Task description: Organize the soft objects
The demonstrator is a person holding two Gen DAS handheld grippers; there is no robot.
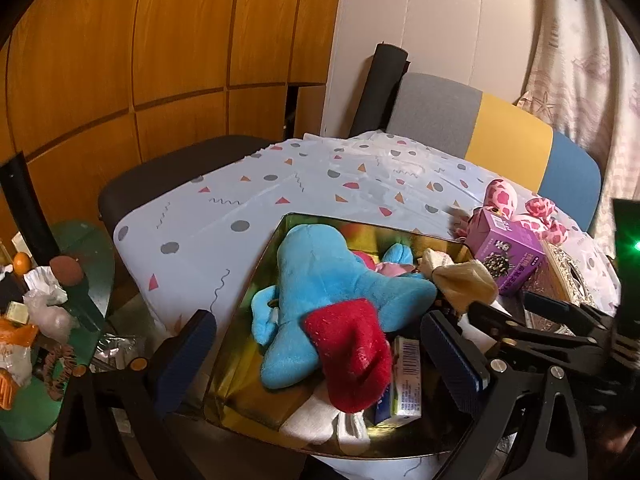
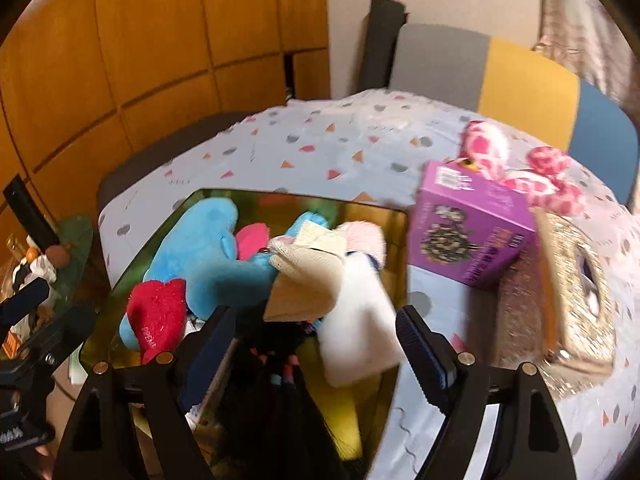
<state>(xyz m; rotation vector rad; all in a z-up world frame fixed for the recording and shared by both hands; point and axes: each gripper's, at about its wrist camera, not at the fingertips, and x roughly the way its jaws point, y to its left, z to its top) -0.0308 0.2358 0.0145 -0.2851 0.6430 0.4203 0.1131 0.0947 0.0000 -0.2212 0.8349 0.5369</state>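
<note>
Gold mirror-walled box [image 1: 256, 280] on the patterned tablecloth [image 1: 280, 184], holding a fuzzy blue plush [image 1: 320, 280], red knit sock [image 1: 352, 352], beige cloth [image 2: 308, 280] and white fleece [image 2: 360, 320]. Left gripper [image 1: 320, 348] spread wide, empty; right gripper [image 2: 316, 344] released, nothing pinched.

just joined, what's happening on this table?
A person is sorting soft things into a shiny gold box. It already holds a blue plush toy, a red fuzzy sock, a beige cloth and a white fluffy piece. Both hand-held grippers, left and right, hover open over it, gripping nothing. A pink-spotted plush waits outside, behind a purple carton.
</note>
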